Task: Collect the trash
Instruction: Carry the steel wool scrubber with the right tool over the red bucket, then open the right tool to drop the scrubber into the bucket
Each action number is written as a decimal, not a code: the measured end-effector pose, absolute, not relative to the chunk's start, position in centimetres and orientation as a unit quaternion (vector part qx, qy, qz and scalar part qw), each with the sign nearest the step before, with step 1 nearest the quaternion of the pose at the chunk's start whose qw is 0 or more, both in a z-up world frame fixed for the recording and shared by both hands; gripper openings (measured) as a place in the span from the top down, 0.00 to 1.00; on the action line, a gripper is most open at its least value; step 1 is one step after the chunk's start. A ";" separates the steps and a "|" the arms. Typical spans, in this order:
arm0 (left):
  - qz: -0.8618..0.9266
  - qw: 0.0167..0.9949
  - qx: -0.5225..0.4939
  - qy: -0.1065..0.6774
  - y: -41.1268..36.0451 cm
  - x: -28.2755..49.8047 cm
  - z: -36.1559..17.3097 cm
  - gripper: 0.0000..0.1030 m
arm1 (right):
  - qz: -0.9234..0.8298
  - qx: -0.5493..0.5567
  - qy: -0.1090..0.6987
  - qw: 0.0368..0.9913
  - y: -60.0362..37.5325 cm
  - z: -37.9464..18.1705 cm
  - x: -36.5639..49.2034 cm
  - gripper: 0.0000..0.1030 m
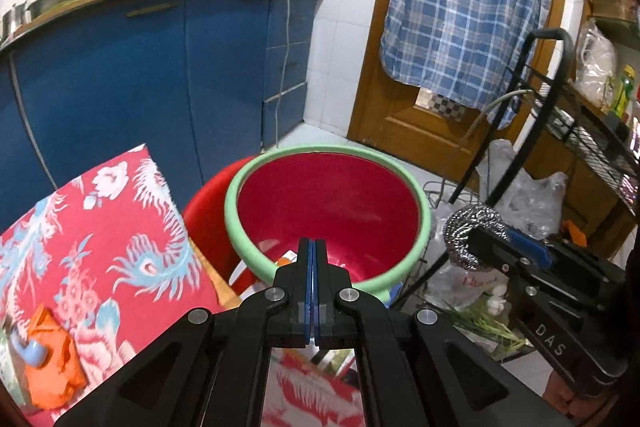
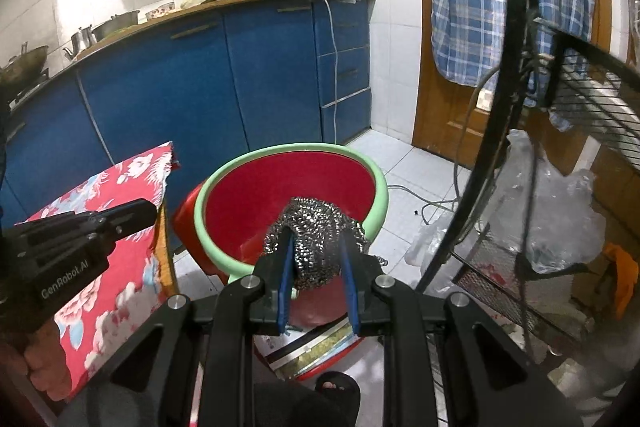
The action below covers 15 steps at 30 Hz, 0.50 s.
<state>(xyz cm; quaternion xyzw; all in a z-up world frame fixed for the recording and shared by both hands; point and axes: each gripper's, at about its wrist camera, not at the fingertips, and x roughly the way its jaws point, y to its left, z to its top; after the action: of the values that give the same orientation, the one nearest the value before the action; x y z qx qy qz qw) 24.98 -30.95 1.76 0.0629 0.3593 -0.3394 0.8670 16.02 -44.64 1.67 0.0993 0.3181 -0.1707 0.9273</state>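
— What's in my right gripper (image 2: pixel 316 251)?

— I grip a steel wool scourer (image 2: pixel 316 233) between both pads, over the red bin (image 2: pixel 280 187) with the green rim (its lower half hides behind my fingers).

— And the left gripper (image 1: pixel 313 247)?

— Clenched, pads together, nothing between them, over the same bin's near rim.

— What lies inside?

— Scraps at the bottom, too covered to name. The flowered cloth (image 1: pixel 100 227) sits just left.
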 end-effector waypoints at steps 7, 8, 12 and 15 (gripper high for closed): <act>-0.332 0.863 0.082 0.372 -33.2 27.7 -0.1 1.00 | -0.163 0.120 0.331 0.922 -46.5 -0.7 19.7 0.77; -0.333 0.861 0.083 0.375 -33.5 28.1 -0.4 1.00 | -0.161 0.121 0.332 0.922 -46.7 -0.9 20.1 0.77; -0.331 0.859 0.089 0.381 -34.6 29.5 -1.7 1.00 | -0.162 0.113 0.334 0.922 -47.1 -1.9 21.9 0.77; -0.332 0.857 0.096 0.382 -35.3 30.0 -2.3 1.00 | -0.160 0.116 0.334 0.922 -47.5 -2.5 22.9 0.77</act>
<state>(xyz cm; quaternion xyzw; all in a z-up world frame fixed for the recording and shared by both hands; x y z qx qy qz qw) 30.03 -35.31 -2.33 0.0957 0.3824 -0.3318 0.8570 22.88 -47.49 -2.53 0.1160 0.3340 -0.1595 0.9217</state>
